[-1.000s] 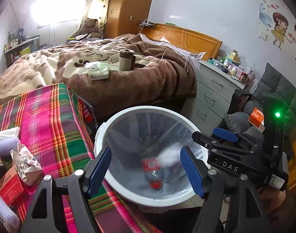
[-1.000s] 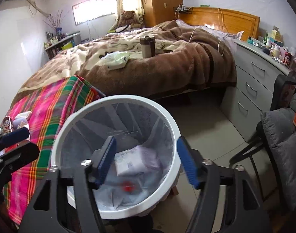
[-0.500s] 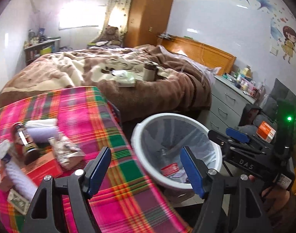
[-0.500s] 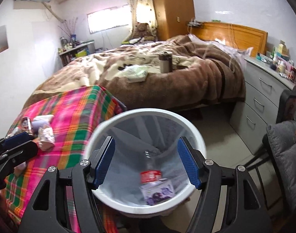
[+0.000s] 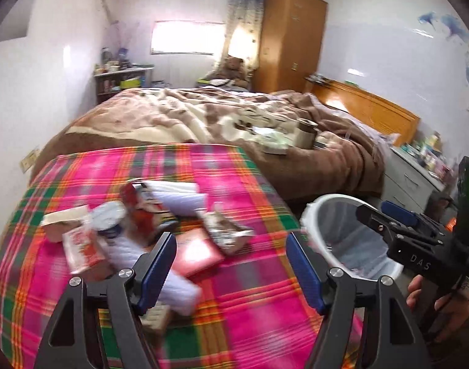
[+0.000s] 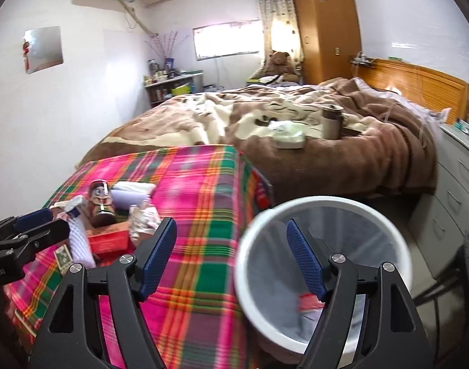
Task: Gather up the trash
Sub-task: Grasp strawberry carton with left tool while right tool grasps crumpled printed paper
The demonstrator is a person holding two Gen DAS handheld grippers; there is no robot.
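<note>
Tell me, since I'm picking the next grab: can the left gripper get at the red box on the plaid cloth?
Probably yes. The left gripper is open and empty, with the red box lying just ahead of its fingers on the plaid cloth. A crumpled wrapper crowds its far corner.

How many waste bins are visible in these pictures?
1. The white waste bin stands on the floor beside the table with the plaid cloth, in front of the bed. Others may be hidden.

white-walled bedroom (image 6: 80,107), brown-blanketed bed (image 6: 296,129), wooden wardrobe (image 6: 326,24), bright window (image 6: 225,43).
</note>
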